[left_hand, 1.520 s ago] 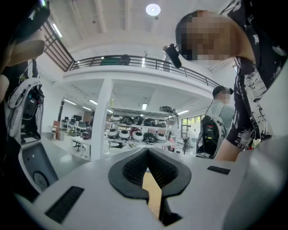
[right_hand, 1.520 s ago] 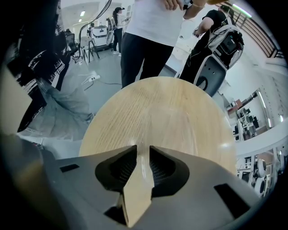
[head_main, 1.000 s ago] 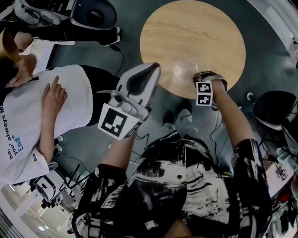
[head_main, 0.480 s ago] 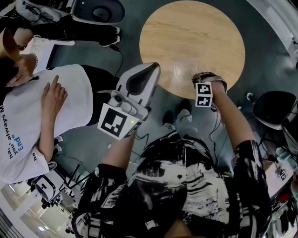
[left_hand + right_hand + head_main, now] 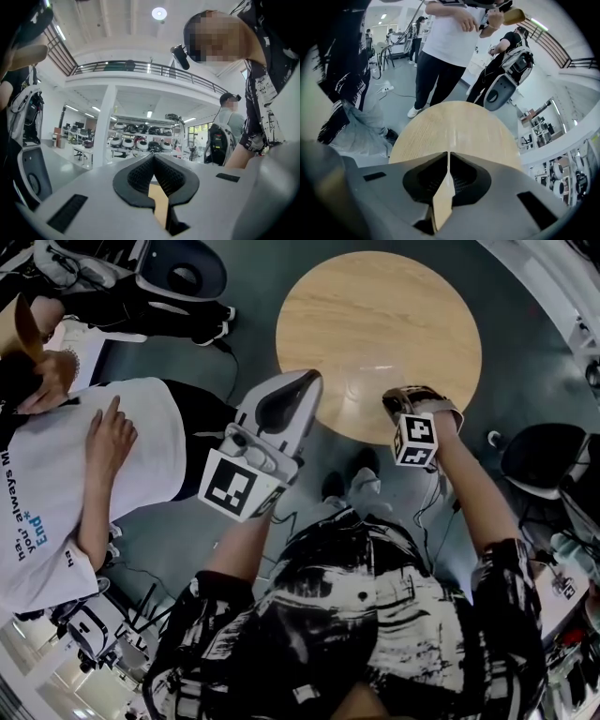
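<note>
On grey floor (image 5: 539, 371), round wooden table (image 5: 375, 334)

The head view looks steeply down from well above the round counter (image 5: 380, 343). The right gripper view faces across it from close above its near edge; both show its top. The left gripper view tilts upward, away from it, toward a balcony railing (image 5: 140, 65).
</note>
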